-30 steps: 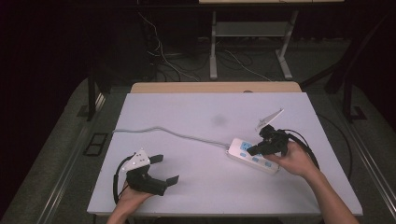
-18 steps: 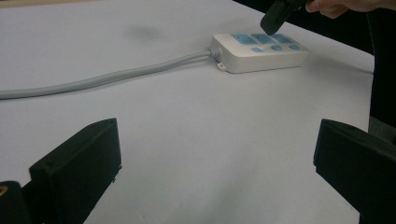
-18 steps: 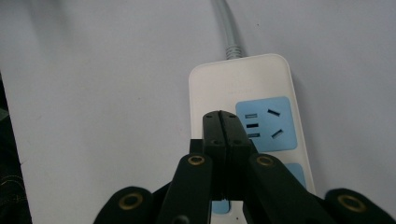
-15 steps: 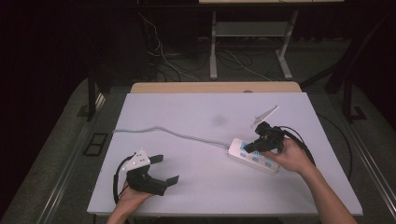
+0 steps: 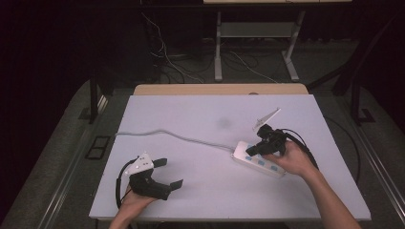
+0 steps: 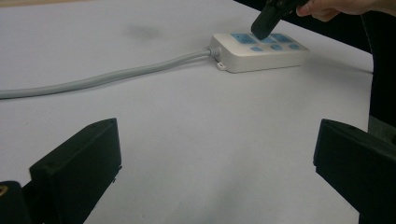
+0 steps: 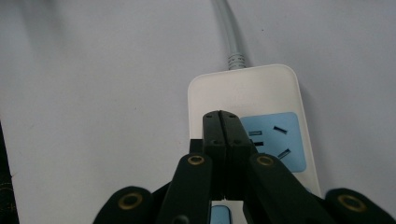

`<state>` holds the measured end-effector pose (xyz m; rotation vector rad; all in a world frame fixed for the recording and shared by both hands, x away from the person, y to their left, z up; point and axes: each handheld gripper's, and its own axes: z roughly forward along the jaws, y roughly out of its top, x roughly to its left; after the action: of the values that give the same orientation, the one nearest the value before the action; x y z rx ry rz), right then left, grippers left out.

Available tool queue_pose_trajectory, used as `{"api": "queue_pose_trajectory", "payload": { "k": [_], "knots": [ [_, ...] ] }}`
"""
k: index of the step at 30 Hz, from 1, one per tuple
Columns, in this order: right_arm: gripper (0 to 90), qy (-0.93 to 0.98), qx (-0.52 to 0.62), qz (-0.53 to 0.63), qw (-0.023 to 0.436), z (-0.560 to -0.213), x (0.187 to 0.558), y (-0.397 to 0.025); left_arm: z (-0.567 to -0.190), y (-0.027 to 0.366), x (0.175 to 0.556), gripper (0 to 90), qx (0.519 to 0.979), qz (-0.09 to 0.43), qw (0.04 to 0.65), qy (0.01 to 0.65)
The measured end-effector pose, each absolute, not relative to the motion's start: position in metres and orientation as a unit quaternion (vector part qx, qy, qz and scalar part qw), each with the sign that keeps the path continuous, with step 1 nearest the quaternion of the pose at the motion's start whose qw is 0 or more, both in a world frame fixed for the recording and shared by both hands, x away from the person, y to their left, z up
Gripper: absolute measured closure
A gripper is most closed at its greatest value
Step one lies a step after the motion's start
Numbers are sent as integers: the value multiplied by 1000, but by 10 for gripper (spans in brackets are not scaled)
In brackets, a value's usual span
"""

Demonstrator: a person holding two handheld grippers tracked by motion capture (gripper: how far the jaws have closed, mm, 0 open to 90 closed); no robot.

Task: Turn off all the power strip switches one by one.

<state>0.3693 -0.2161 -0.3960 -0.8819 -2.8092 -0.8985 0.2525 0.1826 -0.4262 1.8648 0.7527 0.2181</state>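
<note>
A white table [image 5: 191,114] stands on grey carpet [image 5: 71,143]; beyond it, a metal frame [image 5: 218,52] and loose cables [image 5: 167,57] in darkness.

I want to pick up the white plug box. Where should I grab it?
Grab the power strip across its two long sides, coming straight down from above near its middle. It lies flat, long and narrow, so fingers probably span its width; the cable end would likely tip.

Over the last second the right gripper [image 5: 253,149], jaws pressed together, has dipped lower and slid toward the cable end of the white power strip [image 5: 260,159]. Its tips now sit at the strip's first blue socket [image 7: 275,140], where before they hung higher over the strip's middle
</note>
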Motion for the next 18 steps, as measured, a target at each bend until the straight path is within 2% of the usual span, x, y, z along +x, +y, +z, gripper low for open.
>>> {"api": "queue_pose_trajectory", "payload": {
  "k": [18],
  "knots": [
    [898,-916,-285,-279,40,-406,372,-209,-426,183,252,0,781,92,532,316]
  ]
}}
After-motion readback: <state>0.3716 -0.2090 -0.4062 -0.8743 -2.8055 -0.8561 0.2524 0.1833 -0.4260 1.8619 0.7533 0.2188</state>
